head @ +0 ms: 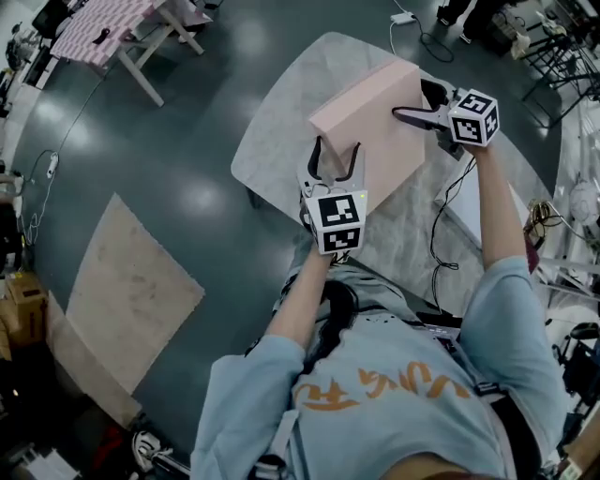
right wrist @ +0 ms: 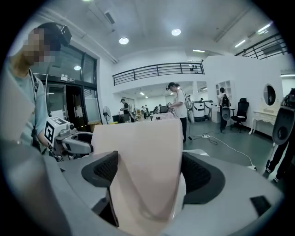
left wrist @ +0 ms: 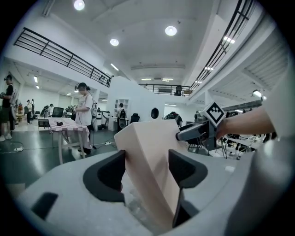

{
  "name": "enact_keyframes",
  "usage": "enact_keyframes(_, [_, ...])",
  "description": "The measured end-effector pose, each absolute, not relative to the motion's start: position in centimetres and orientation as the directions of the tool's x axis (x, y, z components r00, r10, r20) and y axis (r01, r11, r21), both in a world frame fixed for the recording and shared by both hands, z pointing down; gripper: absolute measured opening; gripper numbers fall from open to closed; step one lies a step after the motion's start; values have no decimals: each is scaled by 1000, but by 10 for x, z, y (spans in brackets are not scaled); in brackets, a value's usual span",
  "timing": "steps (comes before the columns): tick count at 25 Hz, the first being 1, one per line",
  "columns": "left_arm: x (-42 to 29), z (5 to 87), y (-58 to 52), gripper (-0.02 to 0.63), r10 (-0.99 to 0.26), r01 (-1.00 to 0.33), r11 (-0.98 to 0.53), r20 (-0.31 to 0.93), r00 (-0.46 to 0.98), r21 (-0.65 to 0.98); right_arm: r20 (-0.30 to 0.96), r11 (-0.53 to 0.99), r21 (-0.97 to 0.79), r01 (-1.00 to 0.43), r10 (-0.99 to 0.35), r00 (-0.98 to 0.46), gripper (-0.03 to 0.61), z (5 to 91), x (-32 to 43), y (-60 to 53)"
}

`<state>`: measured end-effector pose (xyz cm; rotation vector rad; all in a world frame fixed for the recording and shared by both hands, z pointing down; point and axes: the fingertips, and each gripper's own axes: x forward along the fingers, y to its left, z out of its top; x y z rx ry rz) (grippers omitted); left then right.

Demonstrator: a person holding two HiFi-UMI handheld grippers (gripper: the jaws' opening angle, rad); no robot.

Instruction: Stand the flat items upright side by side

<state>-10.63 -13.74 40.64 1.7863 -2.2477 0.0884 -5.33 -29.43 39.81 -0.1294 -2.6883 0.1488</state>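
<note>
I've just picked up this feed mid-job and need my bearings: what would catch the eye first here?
A big pink slab is held tilted over the pale marbled table, at the top centre of the head view. Both grippers are clamped on it: the left gripper on its near edge, the right gripper on its right side. Around them spreads a dark glossy floor, with a checked-cloth table at the upper left.

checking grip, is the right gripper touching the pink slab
Touching: the right gripper has both pads pressed on the pink slab, plain in the right gripper view.
</note>
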Motion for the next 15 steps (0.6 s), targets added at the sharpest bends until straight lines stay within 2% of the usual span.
enact_keyframes(15, [-43, 379, -125, 284, -987, -991, 102, 131, -90, 88, 352, 995, -78, -60, -29, -935, 437, 384, 31, -278])
